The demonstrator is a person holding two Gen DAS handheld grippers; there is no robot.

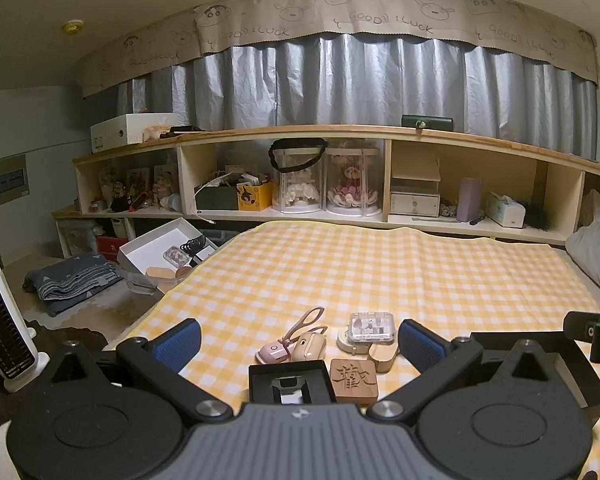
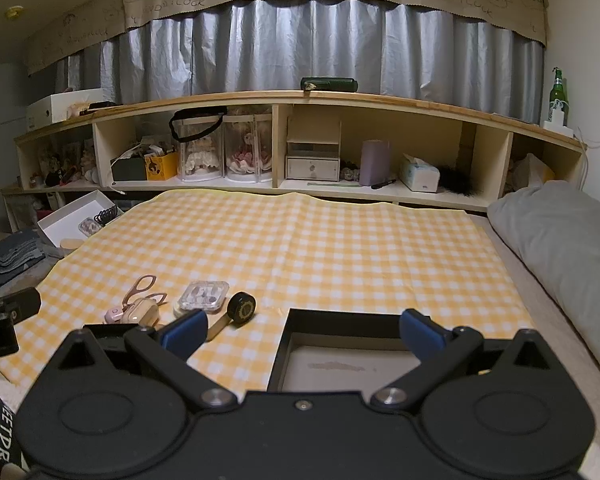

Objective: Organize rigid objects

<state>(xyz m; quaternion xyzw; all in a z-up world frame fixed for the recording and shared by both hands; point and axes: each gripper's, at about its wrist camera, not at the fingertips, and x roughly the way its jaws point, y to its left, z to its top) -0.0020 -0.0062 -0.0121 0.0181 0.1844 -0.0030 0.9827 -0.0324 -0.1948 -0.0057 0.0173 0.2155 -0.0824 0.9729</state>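
Taking the black tray [image 2: 340,364] on the yellow checked cloth [image 2: 320,240] over the bed as landmark, the clutter to be sorted sits to its left. Farthest left lie the pink eyelash curler [image 1: 296,332] and, touching it, a beige earbud case [image 1: 309,347]. Nearer the camera is a small black box [image 1: 290,386] with a carved wooden block [image 1: 353,380] just beside it. Next comes a clear plastic case [image 1: 371,328] resting on a round white thing, then a black wheel-shaped piece [image 2: 242,308] closest to the tray.

The left claw [image 1: 300,340] is spread wide and empty, hovering over the cluster. The right claw [image 2: 302,330] is likewise spread and empty, above the tray's near left part.

The likely step is a first pick from the pile. It would go best by choosing an outlying piece, such as the wooden block, closing on its flat sides squarely, and lifting straight up so the neighbours are not dragged. The tray looks empty, so placing into a far corner keeps room for the rest.
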